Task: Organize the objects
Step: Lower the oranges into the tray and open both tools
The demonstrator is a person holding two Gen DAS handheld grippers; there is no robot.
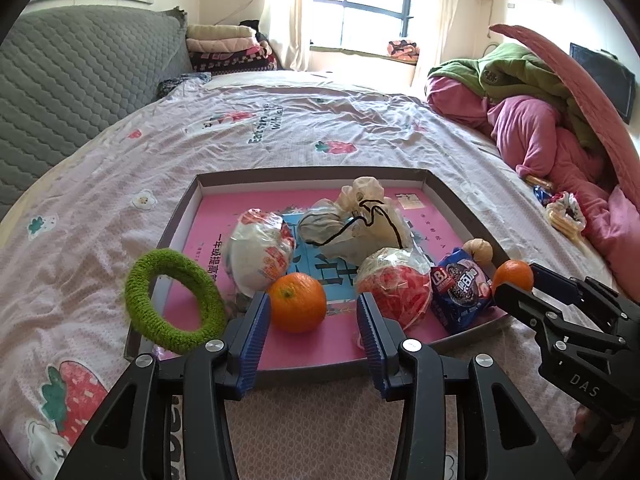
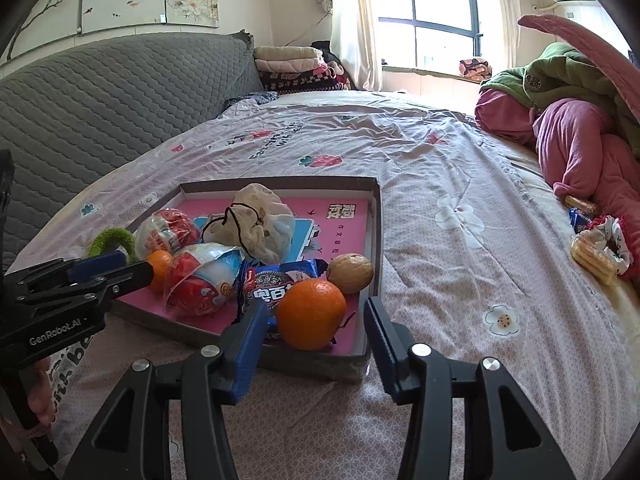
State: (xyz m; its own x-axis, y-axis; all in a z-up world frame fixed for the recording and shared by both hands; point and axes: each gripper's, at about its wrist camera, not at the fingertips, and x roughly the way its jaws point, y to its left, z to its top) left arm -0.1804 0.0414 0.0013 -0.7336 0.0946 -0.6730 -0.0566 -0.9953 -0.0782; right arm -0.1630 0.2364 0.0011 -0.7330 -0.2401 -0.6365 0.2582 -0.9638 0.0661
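Left hand-held gripper (image 1: 312,320) jaws wide, nothing held, an orange (image 1: 297,302) sits between the blue pads at the tray's near edge. Right hand-held gripper (image 2: 316,326) also wide and empty, second orange (image 2: 311,314) between its fingers, near the tray's right front corner. Bed (image 1: 280,128) with pink strawberry-print sheet carries everything. Shallow grey tray (image 1: 180,216), pink printed sheet inside, lies on the bed. In tray: cream drawstring pouch (image 1: 360,220) at back centre, two red-white plastic-wrapped balls (image 1: 260,248) (image 1: 394,284), blue cookie packet (image 1: 460,292) touching the right ball, walnut (image 1: 480,250) near the right wall. Green knitted ring (image 1: 172,300) leans tilted on the tray's left wall. Pink and green clothes (image 2: 568,136) heaped at right, well apart.
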